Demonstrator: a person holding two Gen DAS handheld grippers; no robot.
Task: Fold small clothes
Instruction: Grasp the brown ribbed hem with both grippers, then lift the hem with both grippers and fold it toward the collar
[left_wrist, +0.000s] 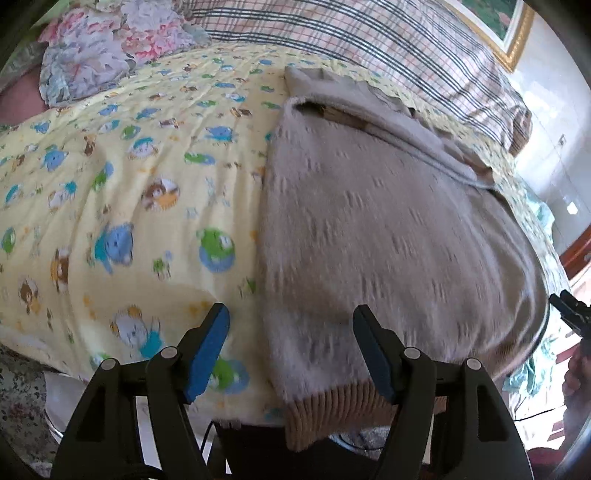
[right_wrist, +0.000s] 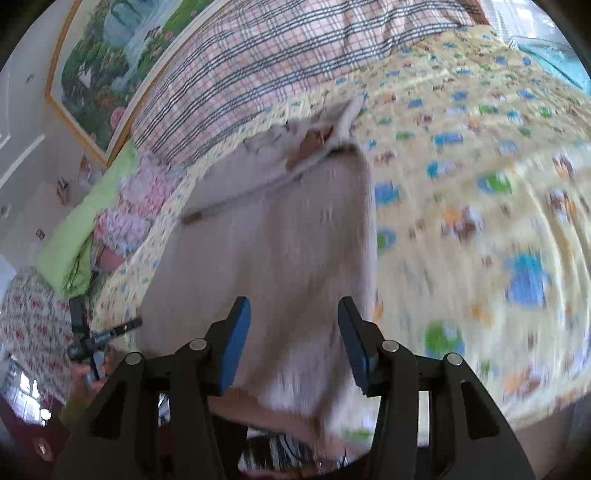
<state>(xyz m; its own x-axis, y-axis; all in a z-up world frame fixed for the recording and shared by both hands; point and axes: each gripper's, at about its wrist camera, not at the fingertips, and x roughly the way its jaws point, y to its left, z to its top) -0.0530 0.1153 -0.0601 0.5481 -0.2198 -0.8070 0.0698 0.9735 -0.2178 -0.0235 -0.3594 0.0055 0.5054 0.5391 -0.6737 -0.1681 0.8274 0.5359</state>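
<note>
Both tools, left tool (left_wrist: 290, 332) and right tool (right_wrist: 294, 325), gape empty above the fuzzy beige knit sweater (left_wrist: 388, 229) at frame centre; pinch its ribbed tan hem (left_wrist: 332, 410) squarely before folding.

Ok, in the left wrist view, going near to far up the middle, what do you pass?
Left gripper, open → tan ribbed hem → grey knit sweater → yellow cartoon-print sheet → plaid bedding.

place: home bedroom | signs: cartoon-print bedsheet (left_wrist: 129, 206), plaid quilt (right_wrist: 258, 62), framed painting (right_wrist: 107, 62)
</note>
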